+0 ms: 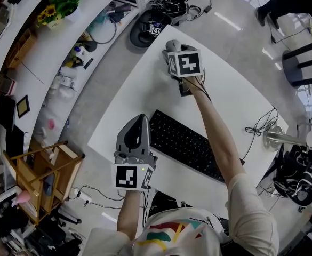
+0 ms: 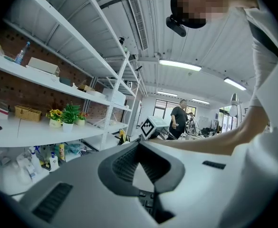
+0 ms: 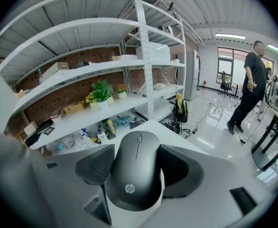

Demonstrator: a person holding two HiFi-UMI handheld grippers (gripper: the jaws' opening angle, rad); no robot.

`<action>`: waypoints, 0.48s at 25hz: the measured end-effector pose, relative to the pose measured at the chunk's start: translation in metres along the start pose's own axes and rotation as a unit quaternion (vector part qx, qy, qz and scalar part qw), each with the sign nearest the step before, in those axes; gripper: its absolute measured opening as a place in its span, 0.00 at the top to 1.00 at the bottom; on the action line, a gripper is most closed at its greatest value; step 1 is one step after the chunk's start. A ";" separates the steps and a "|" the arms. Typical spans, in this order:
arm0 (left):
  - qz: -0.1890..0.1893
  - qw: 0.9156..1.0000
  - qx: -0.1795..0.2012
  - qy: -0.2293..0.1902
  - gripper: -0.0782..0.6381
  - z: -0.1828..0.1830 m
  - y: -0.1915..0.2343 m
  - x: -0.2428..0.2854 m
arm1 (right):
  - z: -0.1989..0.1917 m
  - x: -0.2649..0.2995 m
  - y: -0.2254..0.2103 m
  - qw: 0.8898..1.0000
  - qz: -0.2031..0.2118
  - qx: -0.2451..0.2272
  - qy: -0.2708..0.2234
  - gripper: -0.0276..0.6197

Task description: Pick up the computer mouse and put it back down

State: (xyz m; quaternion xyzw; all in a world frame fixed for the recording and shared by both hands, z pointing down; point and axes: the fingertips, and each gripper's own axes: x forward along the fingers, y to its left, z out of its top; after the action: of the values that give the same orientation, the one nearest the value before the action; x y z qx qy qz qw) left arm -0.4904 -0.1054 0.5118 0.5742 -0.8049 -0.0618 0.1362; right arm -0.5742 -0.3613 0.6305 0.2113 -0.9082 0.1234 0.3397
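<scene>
A dark grey computer mouse point(image 3: 136, 170) lies on the white table point(image 1: 236, 100) between the jaws of my right gripper point(image 3: 136, 156), seen in the right gripper view. Both pads point(image 3: 97, 167) sit against its flanks, and its underside rests on the tabletop. In the head view the right gripper point(image 1: 172, 49) reaches to the table's far corner and hides the mouse under it. My left gripper point(image 1: 137, 122) hovers over the table's near left part beside the keyboard, tips together and nothing in it; the left gripper view shows its closed tips point(image 2: 139, 144).
A black keyboard point(image 1: 185, 143) lies across the table's near half. A black cable point(image 1: 262, 126) and a metal lamp base point(image 1: 276, 137) sit at the right edge. White shelves point(image 1: 49, 57) curve along the left, with a wooden rack point(image 1: 44, 180) below. A person point(image 3: 253, 80) stands on the floor beyond.
</scene>
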 end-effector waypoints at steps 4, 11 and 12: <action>0.001 1.000 0.006 -0.015 0.83 0.015 -0.010 -0.011 | 0.020 -0.041 0.012 0.999 0.016 0.009 -0.039 0.48; -0.024 0.998 0.031 -0.048 0.83 0.054 -0.066 -0.039 | 0.037 -0.159 0.020 0.993 0.029 -0.003 -0.114 0.48; -0.027 0.998 0.034 -0.052 0.83 0.058 -0.075 -0.044 | 0.035 -0.178 0.021 0.992 0.033 -0.002 -0.124 0.48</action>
State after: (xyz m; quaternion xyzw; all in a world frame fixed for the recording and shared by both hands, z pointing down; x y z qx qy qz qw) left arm -0.4254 -0.0919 0.4307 0.5964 -0.7965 -0.0676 0.0732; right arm -0.4825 -0.3025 0.4838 0.1945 -0.9498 0.1056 0.2210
